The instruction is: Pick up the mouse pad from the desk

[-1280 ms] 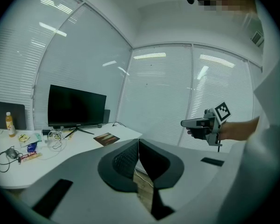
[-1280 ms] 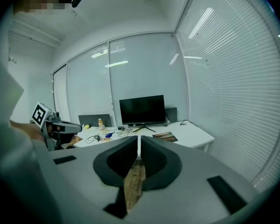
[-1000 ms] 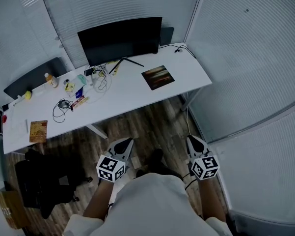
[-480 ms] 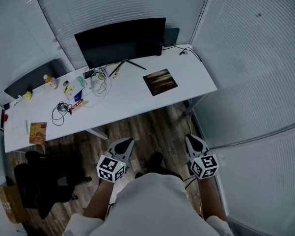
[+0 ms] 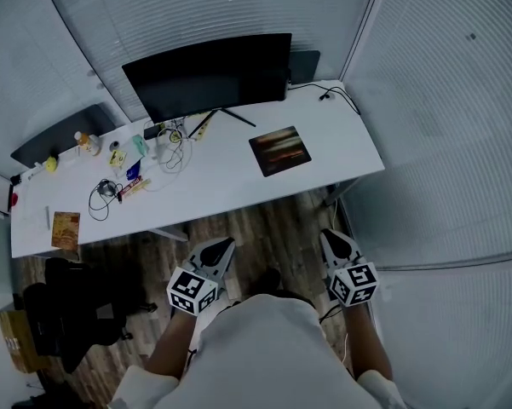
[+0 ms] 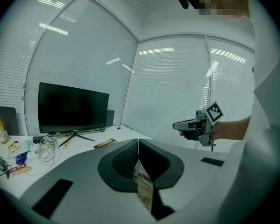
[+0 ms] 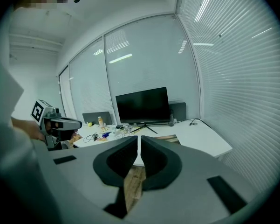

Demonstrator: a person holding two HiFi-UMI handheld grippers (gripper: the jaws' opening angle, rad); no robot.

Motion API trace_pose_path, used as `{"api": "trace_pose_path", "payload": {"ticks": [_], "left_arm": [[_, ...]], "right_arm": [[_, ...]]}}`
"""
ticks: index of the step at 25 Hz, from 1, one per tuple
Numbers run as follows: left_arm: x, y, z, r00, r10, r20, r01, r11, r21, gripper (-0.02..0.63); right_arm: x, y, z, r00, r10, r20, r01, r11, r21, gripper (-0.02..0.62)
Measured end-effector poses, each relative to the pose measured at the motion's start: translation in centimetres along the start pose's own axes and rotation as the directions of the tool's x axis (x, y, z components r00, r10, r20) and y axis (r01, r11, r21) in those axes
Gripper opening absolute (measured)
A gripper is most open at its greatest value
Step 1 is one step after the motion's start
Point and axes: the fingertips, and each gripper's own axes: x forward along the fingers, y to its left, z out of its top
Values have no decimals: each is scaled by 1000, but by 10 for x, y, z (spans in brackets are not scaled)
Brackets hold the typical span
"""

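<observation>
The mouse pad [image 5: 279,151], dark with a brown-orange picture, lies flat on the right part of the white desk [image 5: 221,173]. It also shows as a thin strip in the left gripper view [image 6: 105,143] and in the right gripper view [image 7: 170,137]. My left gripper [image 5: 222,245] and right gripper [image 5: 328,236] hang over the wooden floor, short of the desk's front edge and well apart from the pad. Both point toward the desk. The left gripper's [image 6: 138,141] jaws are shut and empty. The right gripper's [image 7: 140,138] jaws are likewise shut on nothing.
A black monitor [image 5: 209,71] stands at the desk's back. Cables [image 5: 111,190], a bottle [image 5: 87,141], small items and a brown booklet [image 5: 66,230] lie on the left part. A black chair [image 5: 68,313] stands at the left on the floor. Walls with blinds [image 5: 443,100] close the right side.
The desk and mouse pad have shifted lower and rightward in the head view as the person moved closer. Both grippers keep their places in the view, jaws still shut.
</observation>
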Motion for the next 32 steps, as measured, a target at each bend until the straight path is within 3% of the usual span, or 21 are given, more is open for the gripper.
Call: {"api": "trace_pose_path", "payload": {"ticks": [14, 23, 32], "left_arm": [[60, 12, 8, 993, 105, -51, -106, 994, -20, 18], [95, 31, 7, 992, 94, -89, -97, 995, -32, 18], [149, 77, 11, 990, 21, -137, -19, 1000, 22, 20]], "right_arm": [[42, -54, 6, 992, 119, -47, -119, 993, 6, 40], [66, -76, 6, 992, 105, -68, -103, 994, 32, 40], [107, -98, 15, 995, 40, -95, -35, 998, 48, 40]]}}
